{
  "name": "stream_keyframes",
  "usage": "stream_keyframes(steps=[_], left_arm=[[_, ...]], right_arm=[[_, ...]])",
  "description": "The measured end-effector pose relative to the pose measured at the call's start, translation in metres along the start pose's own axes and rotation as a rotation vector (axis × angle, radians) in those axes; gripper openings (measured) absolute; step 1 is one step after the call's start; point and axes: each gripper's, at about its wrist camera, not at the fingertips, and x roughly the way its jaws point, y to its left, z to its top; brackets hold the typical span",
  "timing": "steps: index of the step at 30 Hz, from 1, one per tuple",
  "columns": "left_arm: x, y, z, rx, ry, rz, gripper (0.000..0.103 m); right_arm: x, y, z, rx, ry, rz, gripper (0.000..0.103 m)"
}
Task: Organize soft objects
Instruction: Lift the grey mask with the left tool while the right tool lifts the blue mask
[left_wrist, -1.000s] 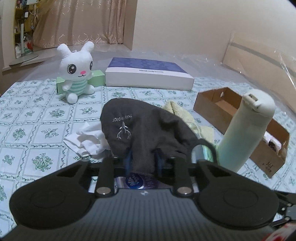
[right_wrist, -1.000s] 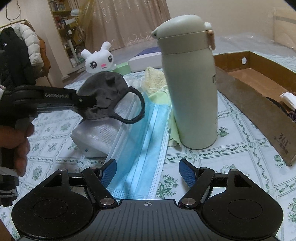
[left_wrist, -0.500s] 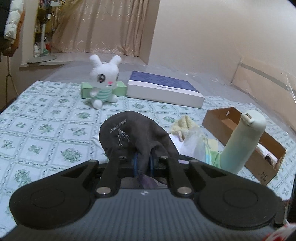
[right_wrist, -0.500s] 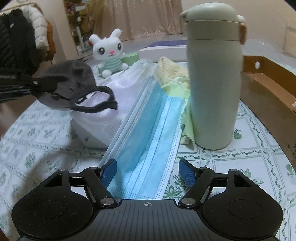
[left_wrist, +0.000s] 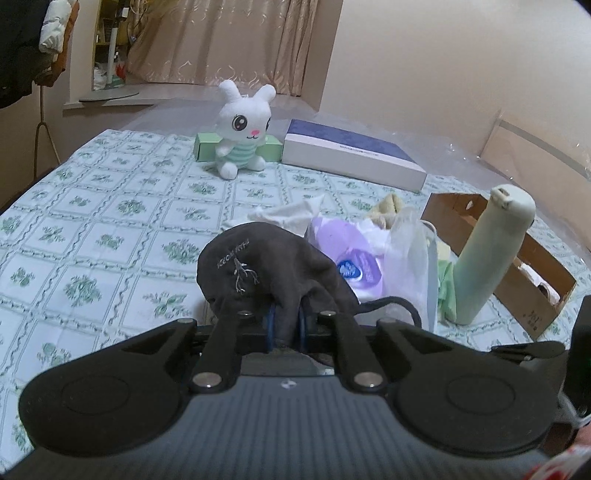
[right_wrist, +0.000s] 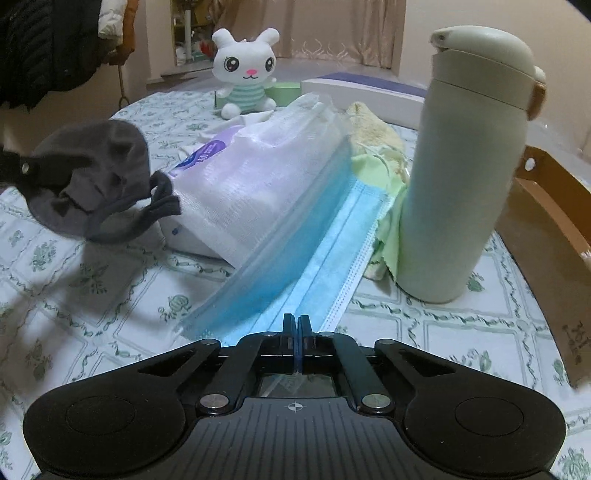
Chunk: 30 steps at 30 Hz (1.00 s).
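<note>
My left gripper (left_wrist: 286, 321) is shut on a dark grey cloth face mask (left_wrist: 258, 266), which hangs above the patterned bedspread; its ear loop dangles to the right. In the right wrist view the same grey mask (right_wrist: 92, 177) hovers at the left, apart from the pile. A blue surgical mask (right_wrist: 295, 251) leans against a pack of wet wipes (right_wrist: 258, 177). My right gripper (right_wrist: 293, 326) is shut, pads together on the near edge of the blue mask. A white plush bunny (right_wrist: 245, 74) sits at the back.
A tall pale bottle (right_wrist: 461, 166) stands right of the pile, with a green cloth (right_wrist: 388, 229) and a yellow towel (right_wrist: 373, 125) beside it. An open cardboard box (left_wrist: 535, 266) lies at the right. A blue-and-white flat box (left_wrist: 351, 155) and a white cloth (left_wrist: 288, 214) lie farther back.
The left gripper carried the grey mask leftward, off the pile. The right gripper's jaws went from wide open to shut on the blue mask's near edge.
</note>
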Motion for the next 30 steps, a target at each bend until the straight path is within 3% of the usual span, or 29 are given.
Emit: stream_keyframes(steps=[11,13,14,15,17,28,29,30], left_arm=[[-0.030,-0.004,-0.028,0.000,0.029,0.000,0.011],[-0.031,-0.004,-0.031,-0.004,0.034,0.002,0.011],[-0.032,-0.003,-0.032,-0.004,0.036,0.002,0.011],[-0.032,-0.003,-0.033,-0.001,0.038,0.004,0.011],[-0.031,-0.003,-0.034,0.008,0.042,0.009,0.011],[-0.005,0.008,-0.044,0.028,0.105,0.041,0.013],[-0.003,0.009,-0.045,0.030,0.111,0.043,0.015],[-0.002,0.009,-0.047,0.032,0.115,0.046,0.018]], right_arm=[[-0.046,-0.009,-0.014,0.054,-0.021,0.036,0.001],[-0.044,-0.006,-0.010,0.048,-0.033,0.029,0.007],[-0.042,-0.004,-0.009,0.052,-0.040,0.035,0.027],[-0.041,-0.004,-0.007,0.063,-0.045,0.051,0.056],[-0.037,-0.002,-0.005,0.079,-0.056,0.062,0.071],[0.015,0.017,0.007,-0.034,0.008,0.066,0.073],[0.015,0.017,0.007,-0.039,0.009,0.063,0.071],[0.015,0.017,0.006,-0.041,0.010,0.053,0.059]])
